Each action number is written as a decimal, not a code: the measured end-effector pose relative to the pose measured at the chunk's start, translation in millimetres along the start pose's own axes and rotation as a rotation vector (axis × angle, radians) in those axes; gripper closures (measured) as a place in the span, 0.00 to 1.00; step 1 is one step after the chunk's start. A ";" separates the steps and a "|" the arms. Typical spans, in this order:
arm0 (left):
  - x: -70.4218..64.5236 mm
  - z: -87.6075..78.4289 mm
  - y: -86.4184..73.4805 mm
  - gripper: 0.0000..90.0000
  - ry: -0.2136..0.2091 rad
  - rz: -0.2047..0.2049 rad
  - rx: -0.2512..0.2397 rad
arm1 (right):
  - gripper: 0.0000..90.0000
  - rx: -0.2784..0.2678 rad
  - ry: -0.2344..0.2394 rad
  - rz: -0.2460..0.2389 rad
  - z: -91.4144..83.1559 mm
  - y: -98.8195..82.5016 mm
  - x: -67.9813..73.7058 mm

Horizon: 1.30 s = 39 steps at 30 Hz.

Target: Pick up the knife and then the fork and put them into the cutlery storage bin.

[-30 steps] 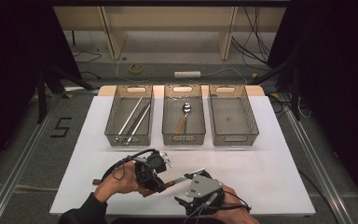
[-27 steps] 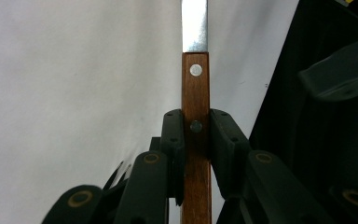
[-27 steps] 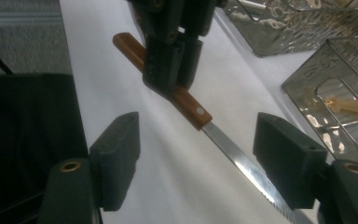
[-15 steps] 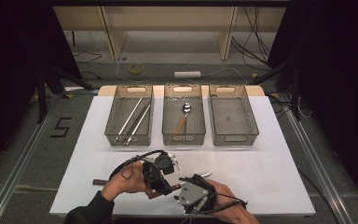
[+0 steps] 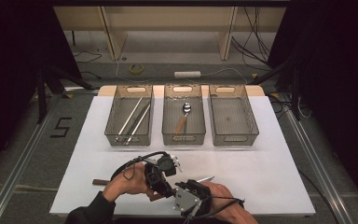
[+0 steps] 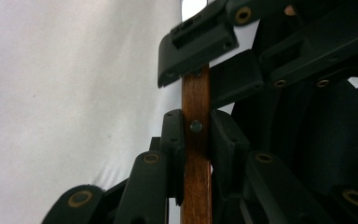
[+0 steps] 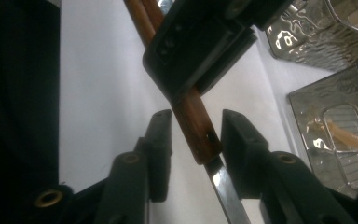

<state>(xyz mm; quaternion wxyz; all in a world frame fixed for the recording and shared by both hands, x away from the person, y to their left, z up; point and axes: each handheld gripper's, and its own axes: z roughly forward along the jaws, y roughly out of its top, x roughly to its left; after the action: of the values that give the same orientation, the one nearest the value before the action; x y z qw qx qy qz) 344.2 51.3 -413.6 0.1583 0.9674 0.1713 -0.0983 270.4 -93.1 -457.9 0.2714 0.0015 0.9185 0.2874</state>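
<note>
Left gripper (image 6: 196, 135) is clamped on the wooden knife handle (image 6: 196, 186); right gripper (image 7: 196, 140), just closing, brackets that handle's blade end without yet pressing.

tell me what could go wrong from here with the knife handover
The right gripper has just been closing, but its pads don't yet press the knife; if the left gripper lets go early, the knife could drop. The right jaws sit near the blade, so the grip might slip onto smooth metal.

Three mesh trays (image 5: 128, 140): chopsticks (image 5: 133, 119) left, spoon (image 5: 184, 114) middle
</note>
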 end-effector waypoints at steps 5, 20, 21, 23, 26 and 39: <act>-1.5 0.6 0.8 0.84 -0.003 0.013 0.002 | 0.80 0.004 -0.017 -0.070 -0.1 -0.2 0.9; -0.7 -13.2 -4.3 0.61 0.060 0.027 -0.086 | 0.87 0.021 -0.008 -0.159 -5.8 -4.0 -0.1; 0.3 -15.7 -6.1 0.54 0.071 0.020 -0.103 | 0.87 0.023 -0.004 -0.167 -6.5 -5.1 -1.7; 2.8 -20.5 -10.1 0.46 0.088 0.006 -0.132 | 0.87 0.040 0.002 -0.176 -8.8 -7.0 -5.2; 7.8 -29.0 -19.1 0.37 0.113 -0.010 -0.195 | 0.87 0.050 -0.008 -0.160 -11.3 -11.6 -8.9; 26.8 -41.2 -74.6 0.24 0.256 -0.125 -0.449 | 0.87 0.055 -0.075 0.124 -29.8 -40.9 -51.4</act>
<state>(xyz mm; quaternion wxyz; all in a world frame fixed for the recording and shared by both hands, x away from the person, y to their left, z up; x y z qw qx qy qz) 347.5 139.9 -402.1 0.3396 0.9002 0.2668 0.0558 305.6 -151.2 -433.5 0.2870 0.0766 0.9135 0.2779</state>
